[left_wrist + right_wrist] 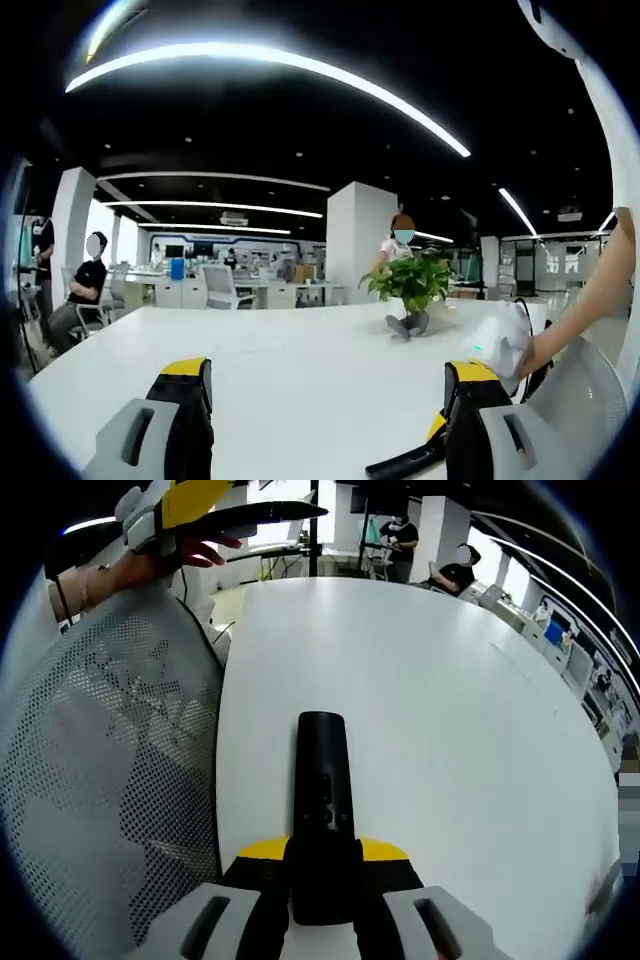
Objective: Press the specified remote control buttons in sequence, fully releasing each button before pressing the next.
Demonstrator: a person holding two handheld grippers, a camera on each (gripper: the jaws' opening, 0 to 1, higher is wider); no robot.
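Presently: remote control (322, 810), black, clamped at its near end by the right hand-held gripper (322, 875) over the tabletop (440, 710) edge; left hand-held gripper (325, 395) wide, empty; no press evident, sequence apparently outstanding.

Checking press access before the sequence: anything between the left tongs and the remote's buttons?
Nothing visible. The right tongs are shut on the remote, whose button face lies bare above the white table. The left tongs are open over the table.

Black remote control (322, 790), white table (450, 710).
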